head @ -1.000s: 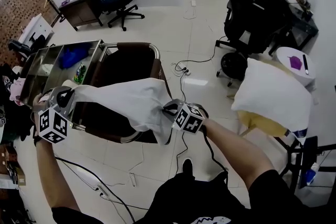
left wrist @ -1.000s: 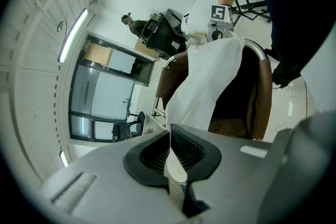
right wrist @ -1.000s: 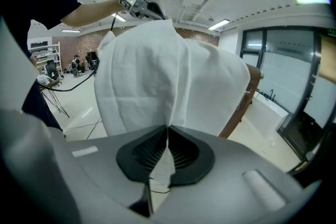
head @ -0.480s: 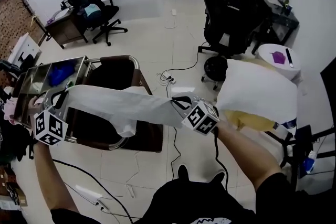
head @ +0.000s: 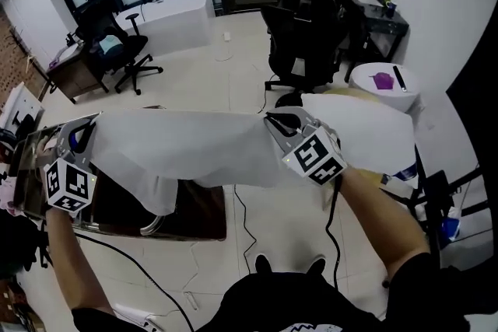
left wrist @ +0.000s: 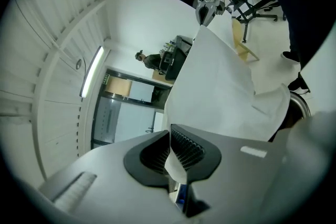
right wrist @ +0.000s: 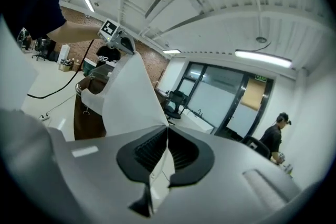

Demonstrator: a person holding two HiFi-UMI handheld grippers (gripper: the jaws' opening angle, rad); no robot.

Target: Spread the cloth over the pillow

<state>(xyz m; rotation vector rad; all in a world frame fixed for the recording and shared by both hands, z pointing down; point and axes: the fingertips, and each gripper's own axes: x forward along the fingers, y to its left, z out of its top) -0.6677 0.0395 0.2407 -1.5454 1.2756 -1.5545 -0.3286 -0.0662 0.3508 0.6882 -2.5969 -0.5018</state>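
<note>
Cloth (head: 179,148) now raised, stretched, nearer pillow (head: 373,132).

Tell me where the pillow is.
Head view: the pillow lies right of centre, just beyond the right claw, beside the round table.

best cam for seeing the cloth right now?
Head view: the cloth shows in full, stretched between left gripper and right gripper. Left gripper view and right gripper view each show only the corner pinched in shut jaws and a foreshortened sheet toward the other gripper.

Left gripper (head: 79,138) and right gripper (head: 278,121) (both clamped) held apart.
</note>
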